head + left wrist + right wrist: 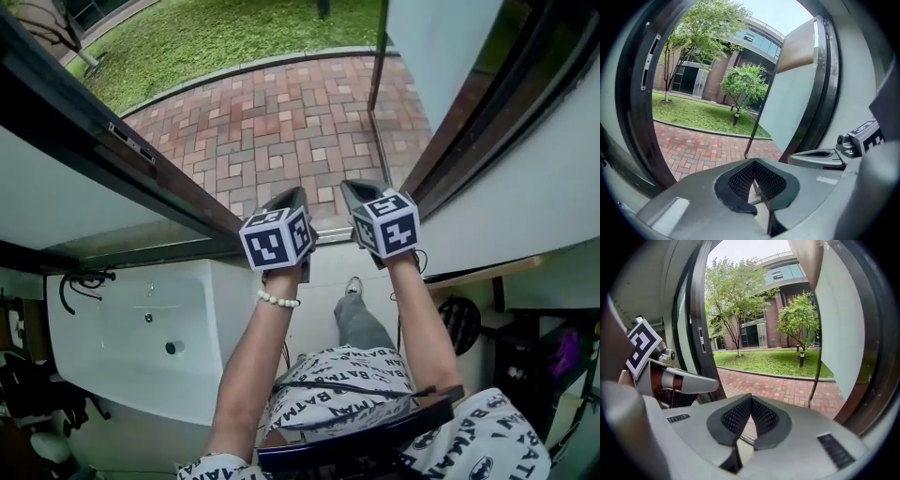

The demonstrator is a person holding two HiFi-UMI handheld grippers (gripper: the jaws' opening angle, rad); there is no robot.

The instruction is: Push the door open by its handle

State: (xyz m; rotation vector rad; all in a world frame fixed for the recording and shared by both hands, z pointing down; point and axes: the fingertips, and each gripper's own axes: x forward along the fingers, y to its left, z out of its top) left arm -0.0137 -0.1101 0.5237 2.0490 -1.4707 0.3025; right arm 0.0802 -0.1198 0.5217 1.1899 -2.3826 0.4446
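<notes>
The door [441, 47], a pale panel in a dark frame, stands swung outward at the right of the doorway; it also shows in the left gripper view as the door [787, 103] and in the right gripper view as the door [839, 324]. A thin dark bar [377, 56] runs upright beside its edge. My left gripper [291, 197] and right gripper [361, 190] are held side by side in the opening, pointing outside, touching nothing. The left gripper [753, 180] is shut and empty. So is the right gripper [751, 416].
Red brick paving [281, 122] and grass [216, 37] lie beyond the threshold [187, 248]. The dark door frame [112, 141] slants along the left. A white panel [131, 337] is at lower left. The person's leg and shoe [353, 286] stand just inside.
</notes>
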